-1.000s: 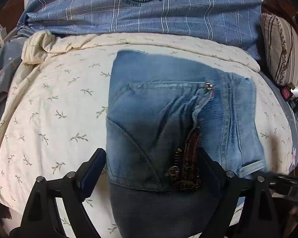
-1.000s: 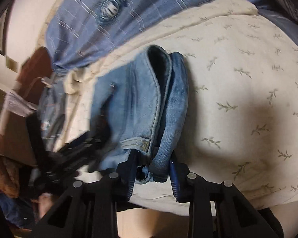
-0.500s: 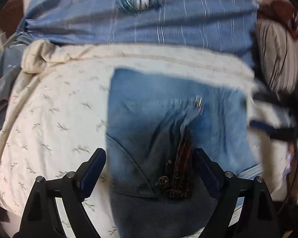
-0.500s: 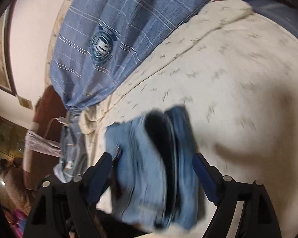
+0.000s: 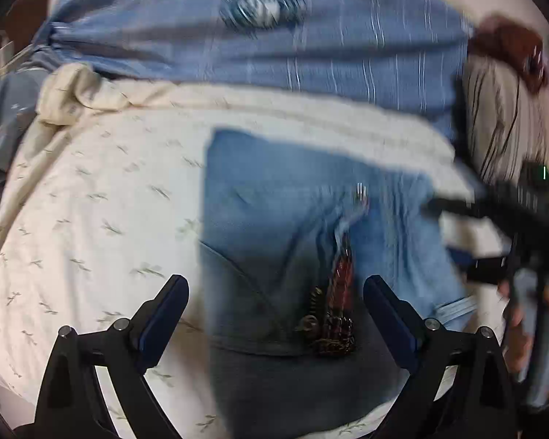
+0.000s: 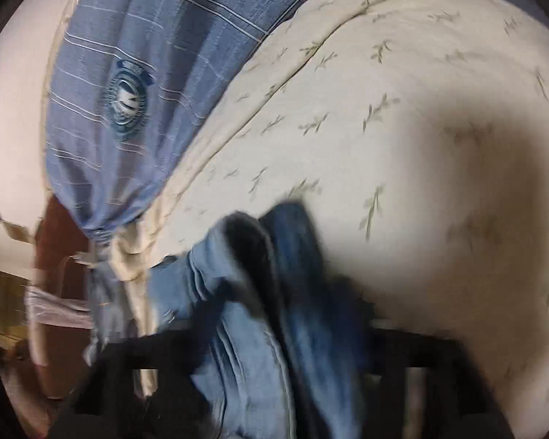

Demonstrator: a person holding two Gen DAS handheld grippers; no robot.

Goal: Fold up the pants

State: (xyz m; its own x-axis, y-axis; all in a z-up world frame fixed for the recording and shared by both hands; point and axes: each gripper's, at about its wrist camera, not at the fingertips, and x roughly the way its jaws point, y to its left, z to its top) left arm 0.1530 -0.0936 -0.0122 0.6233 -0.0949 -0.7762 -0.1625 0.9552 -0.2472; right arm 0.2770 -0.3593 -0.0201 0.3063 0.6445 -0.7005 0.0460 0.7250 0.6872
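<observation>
Jeans (image 5: 303, 226) lie folded compactly on the leaf-print bedspread (image 5: 91, 219), so the left gripper (image 5: 274, 314) hovers spread wide, gripping nothing, while blur hides the right gripper's (image 5: 512, 241) state.

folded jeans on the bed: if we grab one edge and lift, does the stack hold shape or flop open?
Probably flops open: the jeans are soft denim layers, and the right wrist view shows the folded edge bulging loose, not pressed flat. Likely heavy for cloth, being several layers thick. Pushed, they would likely drag and bunch on the soft bedsheet rather than slide. The left gripper is open.
</observation>
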